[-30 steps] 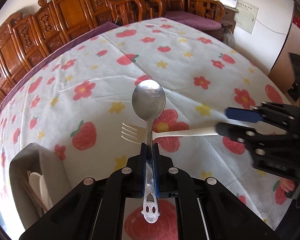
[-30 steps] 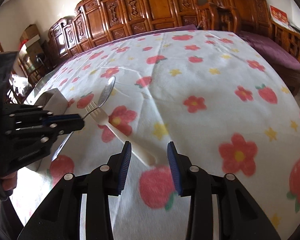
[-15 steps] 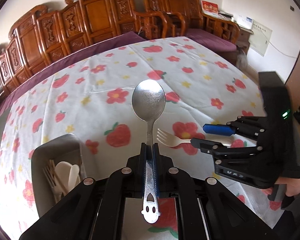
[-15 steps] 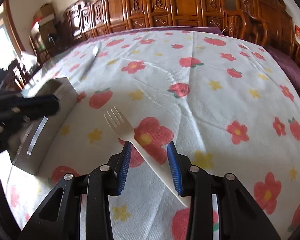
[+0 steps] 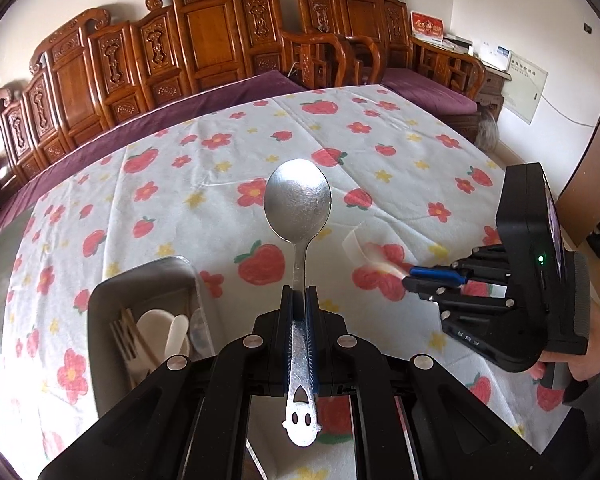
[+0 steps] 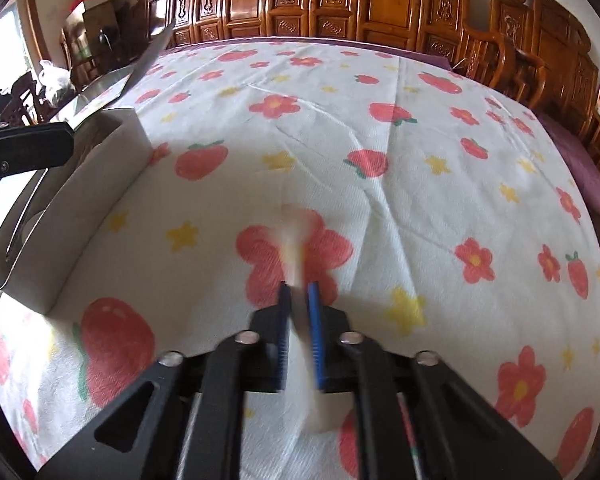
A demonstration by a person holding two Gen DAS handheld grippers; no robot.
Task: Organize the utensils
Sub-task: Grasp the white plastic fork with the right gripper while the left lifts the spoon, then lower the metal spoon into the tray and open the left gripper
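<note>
My left gripper (image 5: 299,292) is shut on the handle of a metal spoon (image 5: 298,200), whose bowl stands up above the flowered tablecloth (image 5: 228,184). Below and to its left sits a grey metal box (image 5: 100,340) holding wooden forks and white plastic spoons. To the right, my right gripper (image 5: 410,274) is down at the cloth. Its jaws are closing on a cream plastic fork (image 6: 294,236), blurred, with the handle between the blue pads (image 6: 314,312). In the right wrist view my right gripper (image 6: 299,286) has the grey box (image 6: 96,184) to its left, and the spoon (image 6: 150,56) shows edge-on above it.
Carved wooden chairs (image 5: 204,40) line the far side of the table, with a purple cushion (image 5: 428,92) at the back right. A person's hand (image 5: 592,344) holds the right gripper. The tablecloth is creased near the middle.
My right gripper's jaws have closed in around the fork's handle, and the fork now blurs. My left gripper has lifted and swung with the spoon, so more of the grey box shows.
</note>
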